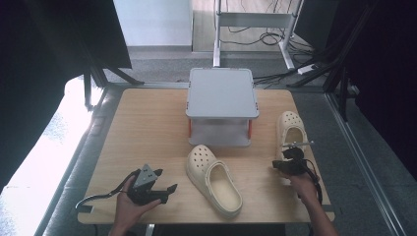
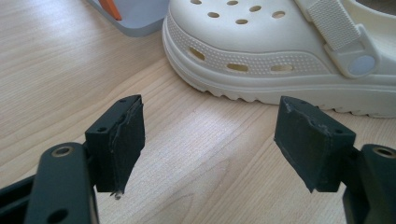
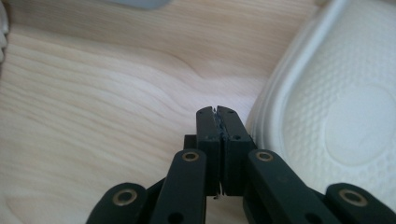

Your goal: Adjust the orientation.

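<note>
Two cream clogs lie on the wooden table (image 1: 142,132). One clog (image 1: 214,179) lies in the front middle, toe toward the shelf. The other clog (image 1: 291,129) is at the right. My left gripper (image 1: 168,192) rests low at the front left, open, pointing at the middle clog. In the left gripper view the left gripper (image 2: 208,121) has its jaws wide apart with bare wood between them, and the clog's side (image 2: 280,56) is just ahead. My right gripper (image 1: 287,153) is at the right clog's heel. In the right gripper view the right gripper (image 3: 217,112) is shut on nothing, right beside the clog's rim (image 3: 345,102).
A grey two-tier shelf (image 1: 222,93) with orange posts stands at the back middle of the table; its corner (image 2: 135,16) appears beyond the left gripper. Bare wood spreads over the table's left half. Cables and a frame lie on the floor behind.
</note>
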`<state>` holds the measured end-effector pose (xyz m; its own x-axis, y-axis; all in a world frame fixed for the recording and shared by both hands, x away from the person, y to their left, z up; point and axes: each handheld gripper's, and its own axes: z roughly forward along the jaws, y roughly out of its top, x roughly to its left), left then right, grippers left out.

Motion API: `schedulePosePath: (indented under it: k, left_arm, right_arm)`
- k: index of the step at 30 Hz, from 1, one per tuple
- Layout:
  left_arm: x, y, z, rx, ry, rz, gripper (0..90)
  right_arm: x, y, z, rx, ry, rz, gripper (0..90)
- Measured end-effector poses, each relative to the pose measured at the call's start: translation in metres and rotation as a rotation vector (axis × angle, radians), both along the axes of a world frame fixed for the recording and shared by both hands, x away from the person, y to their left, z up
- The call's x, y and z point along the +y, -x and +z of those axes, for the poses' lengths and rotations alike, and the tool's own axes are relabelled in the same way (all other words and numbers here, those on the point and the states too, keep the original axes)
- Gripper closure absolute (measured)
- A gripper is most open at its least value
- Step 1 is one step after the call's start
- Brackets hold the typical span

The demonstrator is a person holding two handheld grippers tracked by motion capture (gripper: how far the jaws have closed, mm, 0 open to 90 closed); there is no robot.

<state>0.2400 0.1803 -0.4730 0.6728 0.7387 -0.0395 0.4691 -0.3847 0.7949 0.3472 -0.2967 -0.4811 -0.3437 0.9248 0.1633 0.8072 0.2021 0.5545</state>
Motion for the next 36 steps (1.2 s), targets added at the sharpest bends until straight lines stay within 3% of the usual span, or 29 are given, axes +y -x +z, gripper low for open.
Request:
schedulePosePath:
  k: [10, 15, 19, 20, 22, 24, 28, 36]
  left_arm:
    - [0.000, 0.000, 0.000, 0.001, -0.003, 0.002, 25.0]
    - [0.000, 0.000, 0.000, 0.001, -0.004, 0.003, 25.0]
    - [0.000, -0.001, -0.001, 0.003, -0.003, 0.002, 25.0]
    - [-0.001, -0.001, -0.001, 0.003, -0.004, 0.000, 25.0]
    - [0.000, -0.001, -0.001, 0.003, -0.004, 0.000, 25.0]
    - [0.000, 0.000, 0.000, 0.001, -0.005, 0.002, 25.0]
    - [0.000, 0.000, 0.000, 0.001, -0.004, 0.002, 25.0]
    - [-0.001, -0.001, -0.001, 0.005, -0.008, 0.000, 25.0]
  right_arm:
    - [-0.052, 0.011, 0.003, 0.017, 0.016, -0.029, 88.5]
    - [-0.057, 0.011, 0.006, 0.022, 0.015, 0.000, 86.4]
    - [-0.056, 0.012, 0.021, -0.002, 0.003, 0.037, 84.7]
    - [-0.055, 0.010, 0.032, -0.011, 0.018, 0.059, 83.1]
    - [-0.054, 0.009, 0.035, -0.016, 0.026, 0.064, 82.4]
    - [-0.054, 0.004, 0.048, -0.023, 0.037, 0.086, 77.5]
    - [-0.055, -0.006, 0.058, -0.038, 0.055, 0.092, 70.7]
    - [-0.054, -0.032, 0.065, -0.033, 0.084, 0.064, 66.3]
